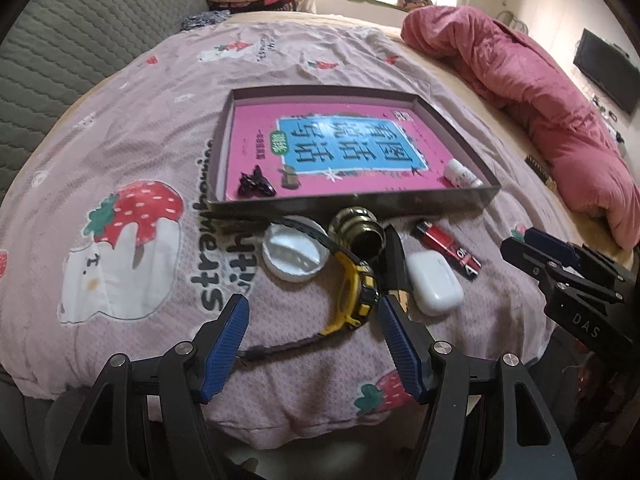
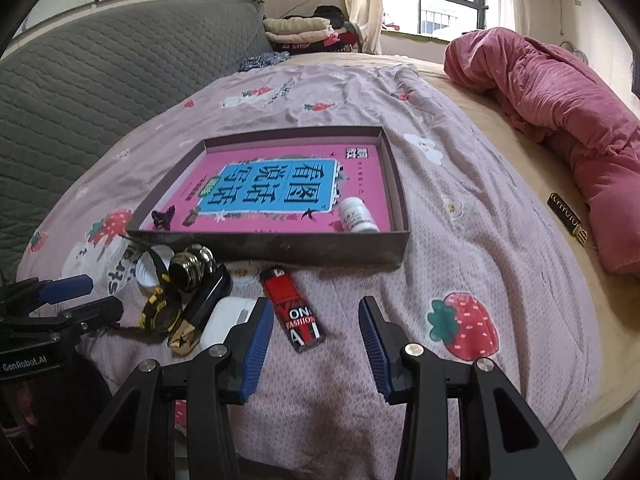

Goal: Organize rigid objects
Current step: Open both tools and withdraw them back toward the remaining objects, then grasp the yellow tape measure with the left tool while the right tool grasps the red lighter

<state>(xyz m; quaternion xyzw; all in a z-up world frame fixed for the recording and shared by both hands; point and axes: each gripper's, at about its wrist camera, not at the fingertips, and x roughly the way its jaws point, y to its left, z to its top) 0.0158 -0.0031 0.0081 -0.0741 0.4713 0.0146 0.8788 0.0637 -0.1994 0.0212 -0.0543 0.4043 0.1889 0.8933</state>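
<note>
A shallow grey box tray (image 1: 360,200) (image 2: 280,246) lies on the strawberry-print bedsheet. It holds a pink book (image 1: 256,148), a black hair clip (image 1: 256,186) (image 2: 162,218) and a small white bottle (image 1: 460,174) (image 2: 356,216). In front of it sit a white round lid (image 1: 292,252), a brass cylinder (image 1: 358,232) (image 2: 190,266), a yellow-and-black watch (image 1: 356,292) (image 2: 158,308), a white earbud case (image 1: 434,282) (image 2: 224,320) and a red lighter (image 1: 448,250) (image 2: 294,312). My left gripper (image 1: 311,300) is open just short of the watch. My right gripper (image 2: 314,304) is open, with the lighter lying untouched between its tips.
A rolled pink quilt (image 2: 560,112) lies along the right side of the bed. A grey quilted backrest (image 2: 100,92) rises on the left, with folded clothes (image 2: 300,30) by the window. A small black tag (image 2: 568,216) lies on the beige sheet.
</note>
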